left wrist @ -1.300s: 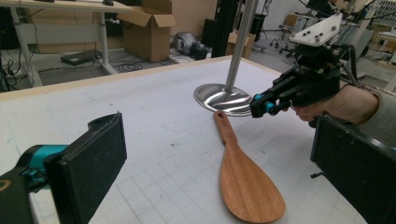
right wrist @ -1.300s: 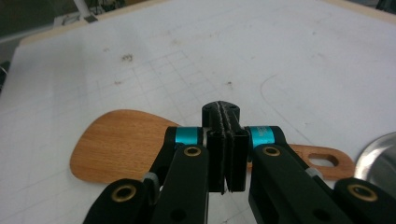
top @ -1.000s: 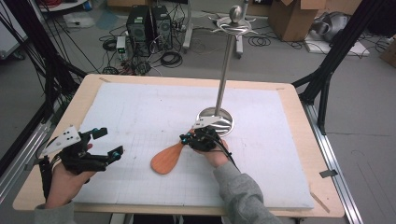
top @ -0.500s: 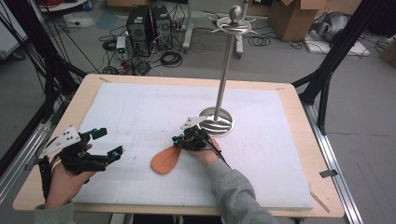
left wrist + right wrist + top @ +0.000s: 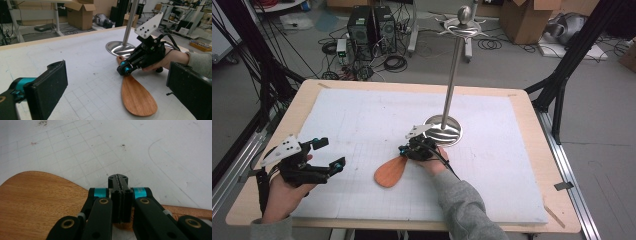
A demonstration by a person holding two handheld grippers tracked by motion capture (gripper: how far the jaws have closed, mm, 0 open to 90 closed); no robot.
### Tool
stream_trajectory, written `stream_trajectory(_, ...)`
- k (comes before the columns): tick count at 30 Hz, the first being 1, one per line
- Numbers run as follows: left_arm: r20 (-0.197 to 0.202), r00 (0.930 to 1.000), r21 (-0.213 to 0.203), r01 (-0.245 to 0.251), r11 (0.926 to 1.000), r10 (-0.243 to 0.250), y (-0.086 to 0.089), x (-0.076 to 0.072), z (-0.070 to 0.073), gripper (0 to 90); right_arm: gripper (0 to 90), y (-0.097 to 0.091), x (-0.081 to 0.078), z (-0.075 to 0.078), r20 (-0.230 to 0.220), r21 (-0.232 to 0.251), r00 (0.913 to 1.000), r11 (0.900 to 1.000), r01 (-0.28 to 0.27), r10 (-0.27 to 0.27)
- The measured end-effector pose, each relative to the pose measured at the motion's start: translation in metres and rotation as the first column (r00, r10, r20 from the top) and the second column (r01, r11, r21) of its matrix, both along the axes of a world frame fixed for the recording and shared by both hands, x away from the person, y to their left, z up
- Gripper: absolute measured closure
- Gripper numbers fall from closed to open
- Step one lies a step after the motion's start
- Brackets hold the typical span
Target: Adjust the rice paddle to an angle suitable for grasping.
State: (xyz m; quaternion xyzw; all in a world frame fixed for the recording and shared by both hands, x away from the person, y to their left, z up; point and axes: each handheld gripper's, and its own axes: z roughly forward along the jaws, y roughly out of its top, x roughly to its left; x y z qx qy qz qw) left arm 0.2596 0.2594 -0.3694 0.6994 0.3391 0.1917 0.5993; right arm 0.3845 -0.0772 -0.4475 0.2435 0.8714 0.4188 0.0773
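comparing with a second earlier, my right gripper (image 5: 404,150) had dropped onto the wooden spatula (image 5: 390,172) on the white mat (image 5: 362,115) near the stand's base (image 5: 443,129). its jaws were pressed together over the handle, though i couldn't tell whether they pinched it. my left gripper (image 5: 328,153) waited spread wide, so lifting looked next.

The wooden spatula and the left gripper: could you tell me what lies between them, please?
Nothing: in the high view, bare white mat separates the left gripper from the wooden spatula.

Worktop (image 5: 532,150) of pale wood, covered by a white gridded mat (image 5: 362,125) bearing small dark marks. A steel stand (image 5: 452,80) rises upright from a round base (image 5: 447,132) set on the mat, topped by a ball. Beyond, on the floor: two black computer towers (image 5: 372,22), tangled cables (image 5: 394,62), cardboard boxes (image 5: 524,17).
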Motion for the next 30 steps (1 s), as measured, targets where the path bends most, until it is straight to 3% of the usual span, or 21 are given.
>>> stream_trajectory(7, 0.0, 1.0, -0.004, 0.008, 1.0, -0.008, -0.001, 0.0, 0.001, 4.0, 90.0, -0.006, -0.01, 0.005, -0.015, -0.058, 0.9995, 0.9979, -0.03, 0.029)
stream_trajectory(14, 0.003, 0.9998, 0.0, 0.019, 0.9998, -0.019, -0.005, -0.001, 0.001, 4.0, 90.0, -0.022, -0.02, 0.006, -0.046, -0.063, 0.9989, 0.9979, -0.013, 0.01)
stream_trajectory(21, 0.004, 0.9995, 0.005, 0.03, 0.9995, -0.03, -0.009, -0.002, 0.002, 4.0, 90.0, -0.039, -0.032, 0.005, -0.046, -0.063, 0.9989, 0.998, 0.0, -0.003)
stream_trajectory(25, 0.003, 0.9994, 0.007, 0.035, 0.9994, -0.035, -0.012, -0.001, 0.002, 4.0, 89.8, -0.038, -0.035, 0.007, -0.02, -0.086, 0.9998, 0.9963, 0.001, -0.003)
stream_trajectory(30, -0.003, 0.9994, 0.015, 0.035, 0.9993, -0.035, -0.013, 0.0, 0.001, 4.0, 89.8, -0.023, -0.04, 0.012, 0.002, -0.05, 0.9995, 0.9983, -0.03, 0.03)
